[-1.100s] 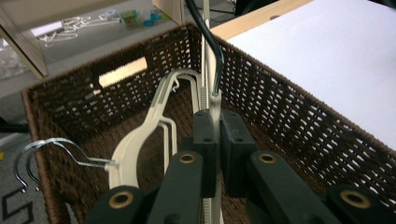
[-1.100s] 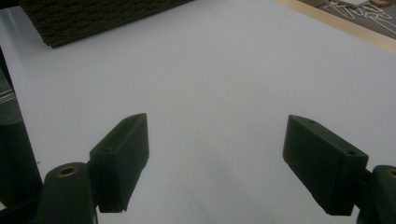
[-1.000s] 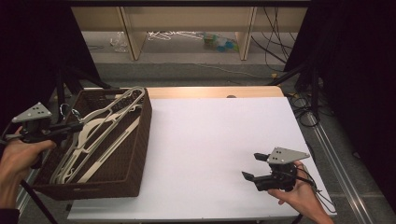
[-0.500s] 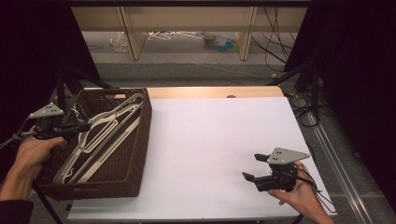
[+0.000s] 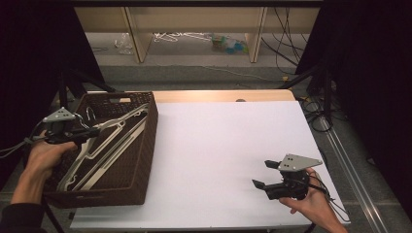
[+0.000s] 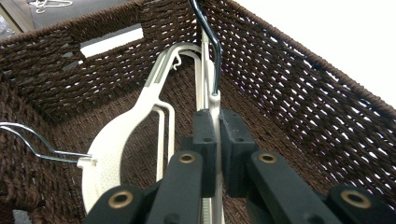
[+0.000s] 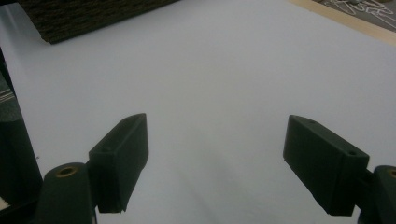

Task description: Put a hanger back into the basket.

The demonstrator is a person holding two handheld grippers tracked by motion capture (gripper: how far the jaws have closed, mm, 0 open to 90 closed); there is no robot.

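A: Item one, left gripper?
B: Pressed together on a white plastic hanger at the neck below its dark hook, inside the brown wicker basket at the worktop's left.

A: Right gripper?
B: Spread wide, holding nothing, low over bare white worktop.

A: Progress?
B: Early, by my judgement. Hanger pinched, not lifted clear; other hangers lie in the basket.
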